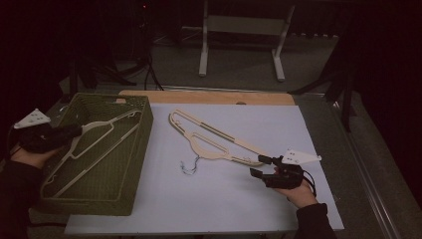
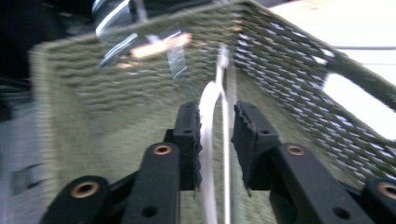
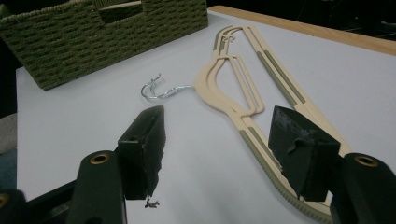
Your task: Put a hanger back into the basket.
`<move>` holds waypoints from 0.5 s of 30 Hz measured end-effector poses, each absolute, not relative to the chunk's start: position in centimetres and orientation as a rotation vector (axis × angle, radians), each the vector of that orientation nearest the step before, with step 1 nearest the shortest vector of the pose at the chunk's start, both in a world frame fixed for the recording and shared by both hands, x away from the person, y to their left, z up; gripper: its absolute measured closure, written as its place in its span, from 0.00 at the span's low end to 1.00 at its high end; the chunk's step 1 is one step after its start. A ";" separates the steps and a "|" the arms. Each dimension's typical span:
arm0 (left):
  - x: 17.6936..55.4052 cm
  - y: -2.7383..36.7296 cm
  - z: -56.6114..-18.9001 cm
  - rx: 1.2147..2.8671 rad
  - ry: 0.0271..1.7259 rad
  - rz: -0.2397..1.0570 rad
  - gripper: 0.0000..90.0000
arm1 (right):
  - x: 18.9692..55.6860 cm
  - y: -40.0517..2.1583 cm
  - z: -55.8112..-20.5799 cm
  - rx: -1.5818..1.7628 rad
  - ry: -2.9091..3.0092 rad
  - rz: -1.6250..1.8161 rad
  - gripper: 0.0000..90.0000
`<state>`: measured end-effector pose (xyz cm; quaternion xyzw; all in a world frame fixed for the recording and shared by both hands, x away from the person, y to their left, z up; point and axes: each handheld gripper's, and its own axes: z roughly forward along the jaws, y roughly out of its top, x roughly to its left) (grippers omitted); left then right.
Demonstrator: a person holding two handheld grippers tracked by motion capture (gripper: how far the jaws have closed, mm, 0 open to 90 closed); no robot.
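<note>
Left claw (image 1: 74,131) over basket (image 1: 130,164) at left of worktop (image 1: 209,199), jaws parted around upper bar of cream hanger (image 1: 92,149): bar between pads (image 2: 191,135), close against one, clear of the other, not clamped; hanger lying aslant inside basket. Right claw (image 1: 260,166) low over worktop at lower right, jaws wide apart, nothing gripped, one jaw over lower end of second hanger (image 3: 243,88), the other over bare worktop. Second hanger flat on worktop, well apart from basket, metal hook (image 3: 156,91) pointing toward basket side.
</note>
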<state>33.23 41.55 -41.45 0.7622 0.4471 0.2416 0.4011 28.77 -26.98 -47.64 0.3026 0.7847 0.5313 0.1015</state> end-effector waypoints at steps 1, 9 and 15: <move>33.1 41.6 -41.3 1.916 1.137 0.673 0.79 | 28.7 -27.0 -47.6 0.896 2.318 1.569 0.40; 31.5 42.4 -39.7 1.747 1.150 0.818 0.67 | 28.7 -26.9 -47.6 0.893 2.321 1.569 0.40; 29.2 42.3 -38.2 1.648 1.097 0.811 0.54 | 28.8 -26.6 -47.7 0.891 2.331 1.561 0.38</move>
